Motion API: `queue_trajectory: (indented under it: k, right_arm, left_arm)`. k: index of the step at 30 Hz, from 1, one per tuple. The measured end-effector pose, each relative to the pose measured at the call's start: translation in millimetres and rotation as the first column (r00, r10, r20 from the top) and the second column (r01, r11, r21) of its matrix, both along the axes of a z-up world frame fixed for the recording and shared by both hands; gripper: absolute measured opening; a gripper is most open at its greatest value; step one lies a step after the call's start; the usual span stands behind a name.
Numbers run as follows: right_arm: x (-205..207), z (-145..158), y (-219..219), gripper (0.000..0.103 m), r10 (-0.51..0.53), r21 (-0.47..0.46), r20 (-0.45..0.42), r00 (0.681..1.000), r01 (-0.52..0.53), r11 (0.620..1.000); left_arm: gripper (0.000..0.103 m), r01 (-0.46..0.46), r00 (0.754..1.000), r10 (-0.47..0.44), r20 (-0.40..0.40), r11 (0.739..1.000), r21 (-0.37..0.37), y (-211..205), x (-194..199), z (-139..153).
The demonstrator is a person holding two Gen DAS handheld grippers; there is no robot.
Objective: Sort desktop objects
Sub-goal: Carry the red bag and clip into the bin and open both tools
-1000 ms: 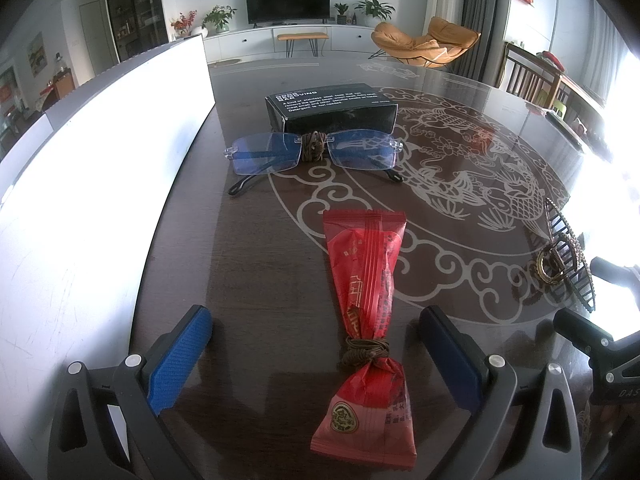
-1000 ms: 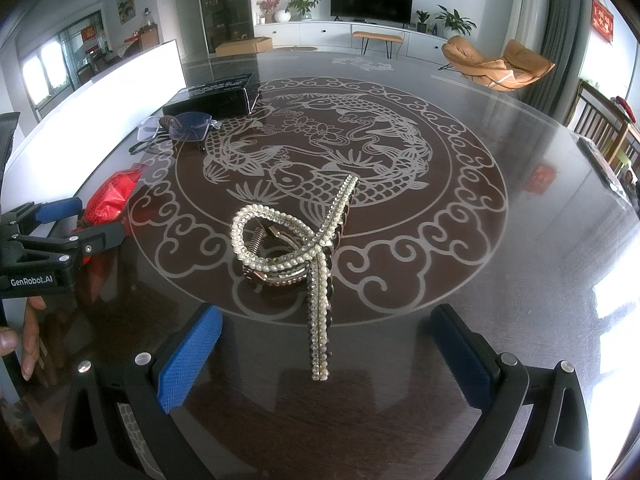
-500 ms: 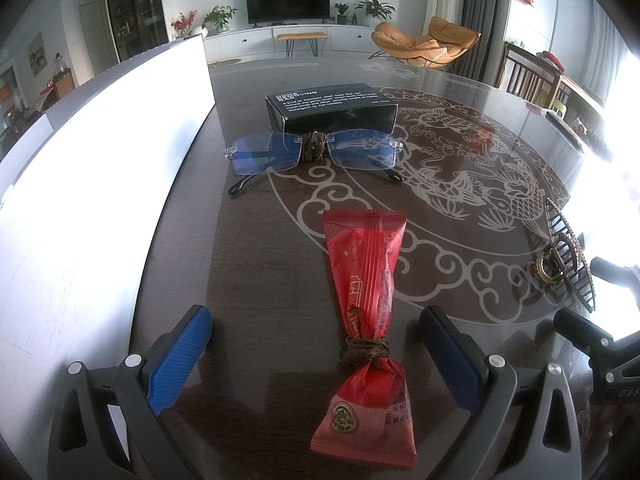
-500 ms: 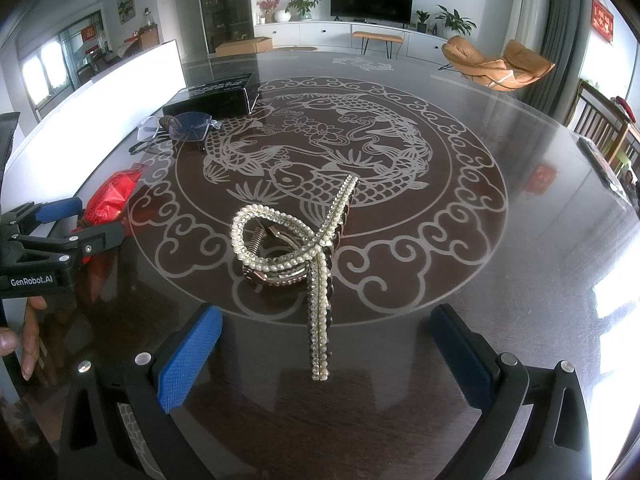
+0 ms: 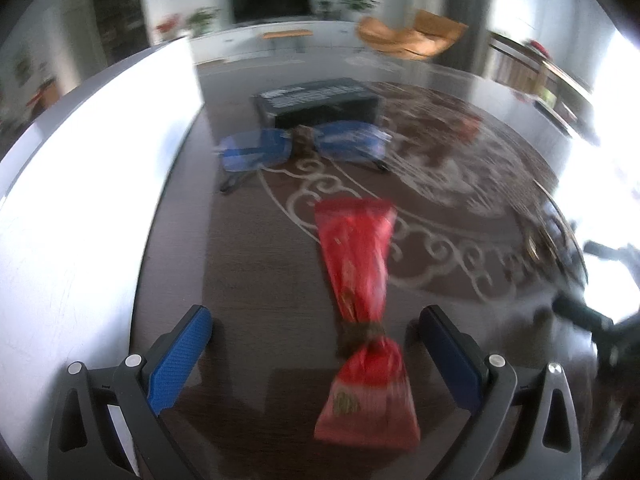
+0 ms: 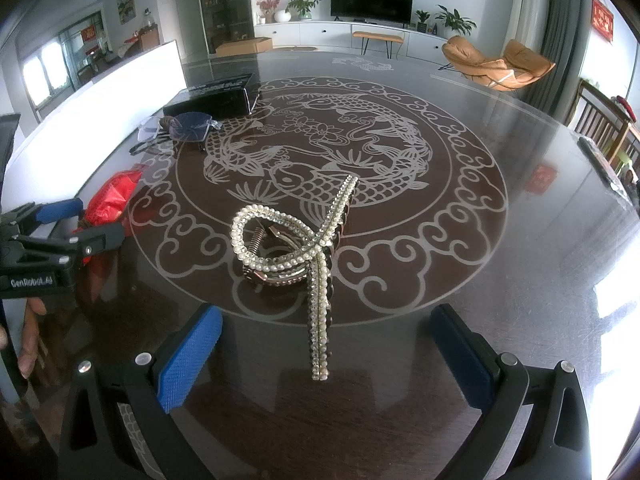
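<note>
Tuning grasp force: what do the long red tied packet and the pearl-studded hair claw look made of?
Long red tied packet: looks like thin glossy plastic film, crinkled, cinched by a brownish tie; contents unseen.
Pearl-studded hair claw: seemingly metal, given the shiny frame and coil spring, with rows of pearl-like beads and stones, possibly plastic.

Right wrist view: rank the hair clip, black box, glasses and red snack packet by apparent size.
1. hair clip, nearest the camera, so it may only look biggest
2. black box
3. glasses and red snack packet: too close to call; packet partly hidden
</note>
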State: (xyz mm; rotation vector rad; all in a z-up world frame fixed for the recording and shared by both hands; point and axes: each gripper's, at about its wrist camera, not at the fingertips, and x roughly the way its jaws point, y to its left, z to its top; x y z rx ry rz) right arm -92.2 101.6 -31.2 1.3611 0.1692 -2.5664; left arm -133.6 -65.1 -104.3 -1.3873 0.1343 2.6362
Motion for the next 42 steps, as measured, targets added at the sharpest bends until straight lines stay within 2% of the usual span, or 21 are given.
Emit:
queue_trajectory:
  k: [2,5,8,9,10,11,12,13,15,17,22,26,29,33,35,38,40,42]
  right_arm:
    - [-2,3,8,0.103,0.007,-0.034,0.036,0.999,-0.005,0.999]
    - [-13,11,19,0.103,-0.026,-0.131,0.105,0.994,0.04,0.991]
    - [-23,16,11,0.103,-0.031,-0.146,0.102,0.994,0.046,0.988]
    - [-27,16,6,0.102,-0.028,-0.14,0.101,0.994,0.043,0.989]
    - [-30,16,-1,0.086,-0.023,-0.139,0.102,0.994,0.037,0.99]
    - [-32,15,-6,0.073,-0.021,-0.127,0.098,0.995,0.033,0.991]
    - [-32,18,-11,0.048,-0.025,-0.08,0.083,0.996,0.032,0.996]
    - [-32,19,-12,0.045,-0.027,-0.079,0.088,0.996,0.034,0.996]
    - [-27,25,-9,0.044,-0.03,-0.109,0.087,0.996,0.039,0.993]
    - [-20,35,-7,0.044,-0.03,-0.1,0.071,0.997,0.037,0.994]
    - [-7,70,1,0.044,-0.025,-0.1,0.057,0.998,0.031,0.994]
    - [0,117,-26,0.044,0.031,-0.122,-0.003,1.0,-0.031,0.992]
    - [3,148,-70,0.044,0.108,-0.157,-0.047,0.993,-0.114,0.981]
    - [5,178,-156,0.044,0.255,-0.191,-0.101,0.962,-0.27,0.944]
    - [3,185,-201,0.044,0.322,-0.198,-0.118,0.939,-0.34,0.919]
    - [1,188,-267,0.044,0.413,-0.195,-0.136,0.901,-0.433,0.88]
    - [-1,180,-306,0.044,0.468,-0.203,-0.127,0.875,-0.484,0.851]
    - [-4,163,-341,0.044,0.506,-0.171,-0.101,0.856,-0.516,0.839]
  left_arm:
    - [0.103,0.054,0.998,-0.054,0.011,0.999,-0.002,-1,5,0]
    - [0.103,0.076,0.997,-0.076,0.013,0.997,-0.002,-1,4,1]
    - [0.102,0.087,0.996,-0.086,0.029,0.996,-0.007,7,-5,2]
    - [0.083,0.105,0.994,-0.105,0.009,0.994,-0.005,11,-6,5]
    - [0.046,0.117,0.993,-0.117,-0.005,0.993,-0.004,12,-5,8]
    - [0.023,0.14,0.99,-0.14,-0.013,0.99,-0.004,16,-4,12]
    - [0.017,0.145,0.989,-0.145,-0.009,0.989,-0.004,17,-3,15]
    - [0.017,0.151,0.988,-0.151,-0.025,0.988,0.002,18,0,19]
    - [0.016,0.161,0.985,-0.161,-0.062,0.987,0.001,17,10,31]
    - [0.016,0.16,0.982,-0.158,-0.101,0.987,0.019,16,21,45]
    - [0.016,0.14,0.981,-0.107,-0.163,0.969,0.204,-1,48,93]
    - [0.016,0.136,0.969,-0.075,-0.235,0.956,0.259,-31,67,139]
    - [0.016,0.096,0.963,-0.028,-0.269,0.965,0.243,-68,79,162]
    - [0.016,-0.015,0.964,0.064,-0.258,0.982,0.188,-135,83,171]
    - [0.016,-0.085,0.964,0.121,-0.238,0.984,0.155,-168,85,167]
    - [0.016,-0.199,0.959,0.224,-0.171,0.968,0.153,-222,87,150]
    - [0.016,-0.268,0.95,0.285,-0.129,0.954,0.132,-252,88,134]
    - [0.016,-0.321,0.94,0.332,-0.083,0.94,0.118,-274,87,117]
